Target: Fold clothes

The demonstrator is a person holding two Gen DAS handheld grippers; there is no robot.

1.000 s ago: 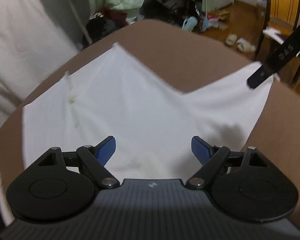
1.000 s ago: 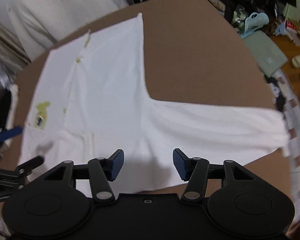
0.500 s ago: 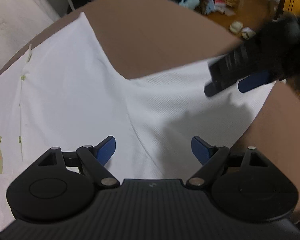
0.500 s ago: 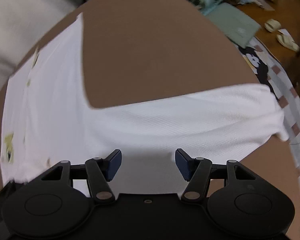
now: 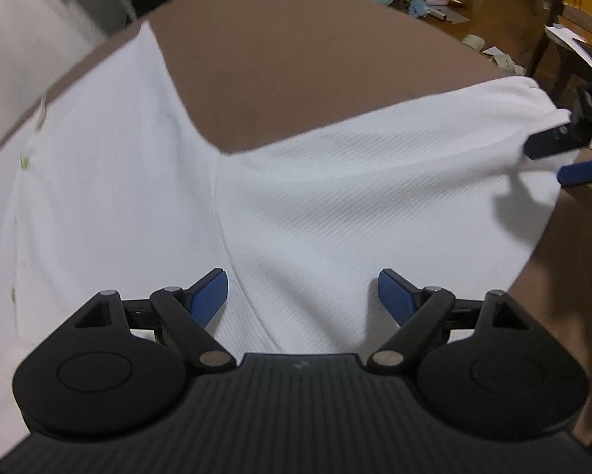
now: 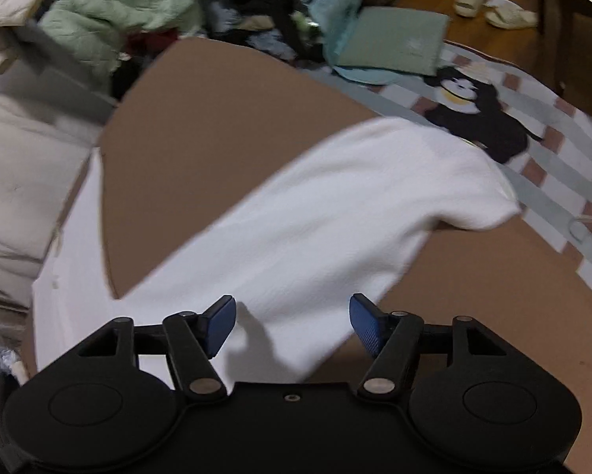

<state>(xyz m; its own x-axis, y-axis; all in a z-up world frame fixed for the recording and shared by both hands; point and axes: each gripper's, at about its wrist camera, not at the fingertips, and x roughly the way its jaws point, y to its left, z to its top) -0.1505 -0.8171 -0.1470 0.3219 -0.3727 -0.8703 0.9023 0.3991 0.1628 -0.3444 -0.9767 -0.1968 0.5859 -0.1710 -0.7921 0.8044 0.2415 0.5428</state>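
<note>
A white long-sleeved shirt (image 5: 110, 181) lies spread on the brown table (image 5: 296, 59), its sleeve (image 5: 374, 197) stretched out to the right. My left gripper (image 5: 303, 296) hovers open over the seam where sleeve meets body, with nothing between its blue pads. In the right wrist view the sleeve (image 6: 315, 229) runs from lower left to its cuff (image 6: 473, 181) at the table's edge. My right gripper (image 6: 292, 322) is open above the sleeve's near part. It also shows at the far right of the left wrist view, the right gripper (image 5: 548, 162) beside the cuff, holding nothing.
A button placket (image 5: 25, 158) runs along the shirt's left part. Beyond the table lie a checked rug with a penguin print (image 6: 477, 114), a green jacket (image 6: 122, 12), slippers (image 6: 493, 8) and scattered clutter. A wooden chair (image 5: 572, 19) stands at the right.
The right gripper has moved rightwards along the sleeve to near its cuff. My left gripper has dropped closer to the shoulder seam. Both stay open; the shirt lies as before.
</note>
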